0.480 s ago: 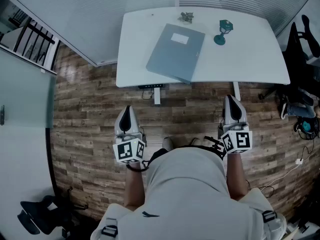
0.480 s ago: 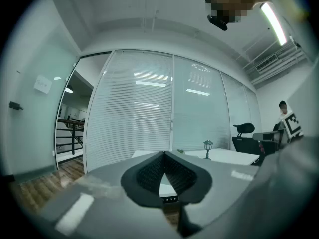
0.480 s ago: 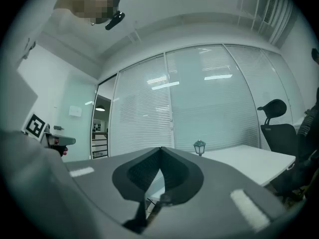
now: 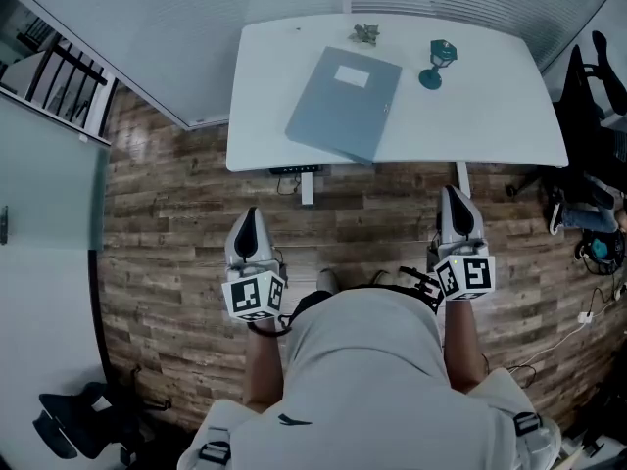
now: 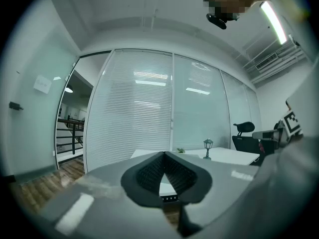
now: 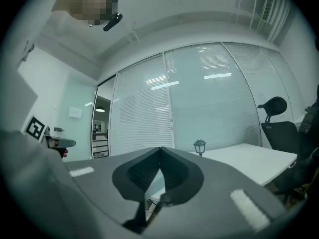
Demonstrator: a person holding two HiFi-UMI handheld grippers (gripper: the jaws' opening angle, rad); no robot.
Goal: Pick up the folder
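Note:
A grey-blue folder (image 4: 346, 102) with a white label lies slanted on the white table (image 4: 490, 116), its near corner at the table's front edge. Both grippers hang over the wooden floor in front of the table, well short of it. My left gripper (image 4: 250, 215) is shut and holds nothing; in its own view the jaws meet at a point (image 5: 164, 154). My right gripper (image 4: 453, 193) is likewise shut and empty, with the jaws touching (image 6: 160, 149). Both point level toward the table.
A small green lantern-shaped ornament (image 4: 436, 62) and a little plant (image 4: 365, 34) stand at the table's back. Glass walls with blinds close off the far side. A black office chair (image 4: 588, 96) sits at the right, a stair railing (image 4: 59, 81) at the left.

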